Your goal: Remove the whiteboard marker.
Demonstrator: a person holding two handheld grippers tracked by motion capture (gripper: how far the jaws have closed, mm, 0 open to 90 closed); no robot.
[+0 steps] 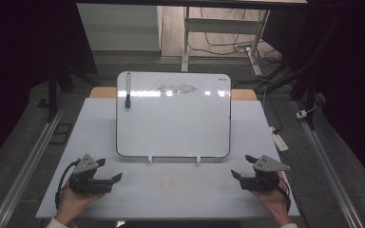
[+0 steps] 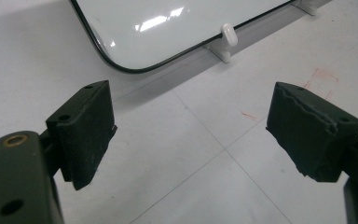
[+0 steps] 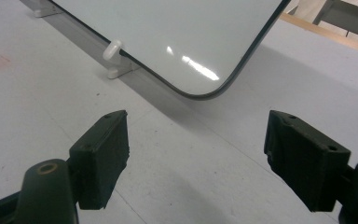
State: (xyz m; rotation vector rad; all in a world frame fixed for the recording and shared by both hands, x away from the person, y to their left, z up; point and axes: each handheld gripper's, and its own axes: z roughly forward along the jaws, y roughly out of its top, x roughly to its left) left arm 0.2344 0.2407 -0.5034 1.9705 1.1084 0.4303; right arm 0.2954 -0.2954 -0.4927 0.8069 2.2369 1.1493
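On the near worktop point(image 1: 171, 194), the left claw point(image 1: 105, 171) and right claw point(image 1: 241, 167) rest released, grasping nothing. Reaching carelessly could topple the propped whiteboard point(image 1: 173, 121) or dislodge its marker point(image 1: 128, 90)

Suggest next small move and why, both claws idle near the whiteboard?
Probably send the left claw forward toward the marker at the whiteboard's upper left. Both claws, right claw too, are open and empty; scribble sits along the board's top.
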